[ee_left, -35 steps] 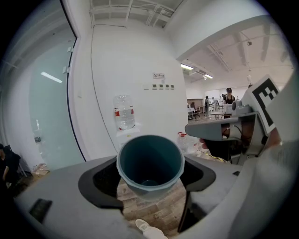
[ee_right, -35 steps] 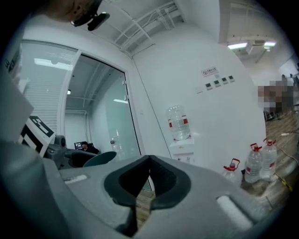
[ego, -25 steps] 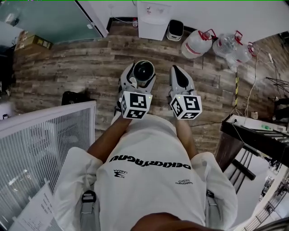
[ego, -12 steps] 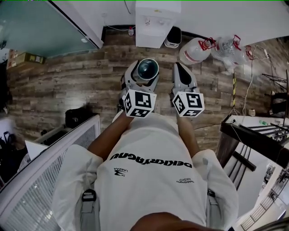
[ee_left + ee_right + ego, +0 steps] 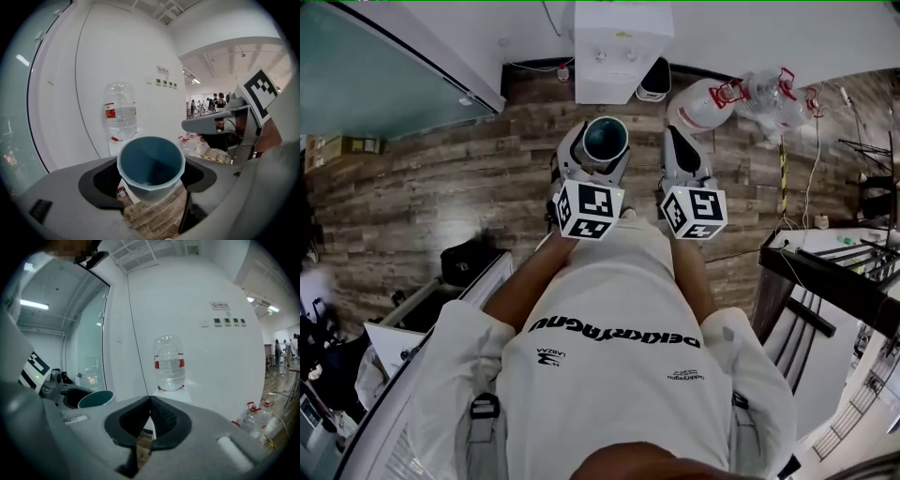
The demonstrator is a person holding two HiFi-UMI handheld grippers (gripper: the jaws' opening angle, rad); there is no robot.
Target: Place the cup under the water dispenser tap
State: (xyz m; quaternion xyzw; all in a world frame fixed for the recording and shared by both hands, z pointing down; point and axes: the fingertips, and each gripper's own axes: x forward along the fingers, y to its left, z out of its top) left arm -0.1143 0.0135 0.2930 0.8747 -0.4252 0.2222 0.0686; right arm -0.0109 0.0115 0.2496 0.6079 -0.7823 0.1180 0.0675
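Note:
A teal cup (image 5: 605,138) stands upright between the jaws of my left gripper (image 5: 602,150), which press on its sides. In the left gripper view the cup's (image 5: 151,164) mouth is empty, and my left gripper (image 5: 150,180) holds it level. My right gripper (image 5: 677,141) travels beside it at the right, shut with nothing in it; its jaws (image 5: 150,404) meet at the tips. The white water dispenser (image 5: 622,47) stands ahead against the wall, with a clear bottle (image 5: 169,363) on top. Its taps are apart from the cup.
Spare water jugs (image 5: 712,94) lie on the wooden floor right of the dispenser, with a small bin (image 5: 654,80) between them. A glass partition (image 5: 384,66) runs at the left. A dark metal rack (image 5: 834,272) stands at the right, a black bag (image 5: 469,262) at the left.
Both grippers and the person have advanced toward the dispenser, which now sits nearer and larger. The white railing at the left has slid back out of view. The cup stays gripped.

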